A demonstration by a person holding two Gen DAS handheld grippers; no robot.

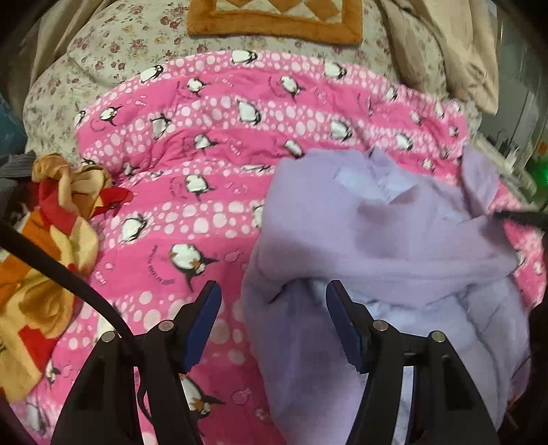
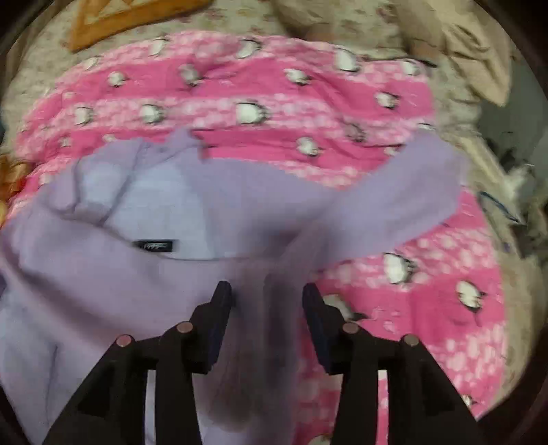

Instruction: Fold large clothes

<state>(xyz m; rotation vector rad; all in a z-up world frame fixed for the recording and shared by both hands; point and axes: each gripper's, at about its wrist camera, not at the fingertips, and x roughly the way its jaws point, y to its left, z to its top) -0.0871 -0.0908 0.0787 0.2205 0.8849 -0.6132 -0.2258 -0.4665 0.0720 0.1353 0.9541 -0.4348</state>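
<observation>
A lavender fleece garment (image 1: 383,239) lies crumpled on a pink penguin-print blanket (image 1: 205,137). In the right wrist view the garment (image 2: 171,205) shows its pale inside and a small black label (image 2: 156,245), with a sleeve (image 2: 394,191) stretched to the right. My left gripper (image 1: 274,291) is open above the garment's left edge, its fingers apart and holding nothing. My right gripper (image 2: 267,291) is open over a fold of the garment that hangs between its fingers; the view is motion-blurred.
A bunched red, orange and cream cloth (image 1: 54,246) lies at the blanket's left. A floral bedspread (image 1: 113,48) and an orange-bordered quilt (image 1: 274,17) lie behind. Beige fabric (image 1: 452,51) is piled at the back right. A black cable (image 1: 51,263) crosses the lower left.
</observation>
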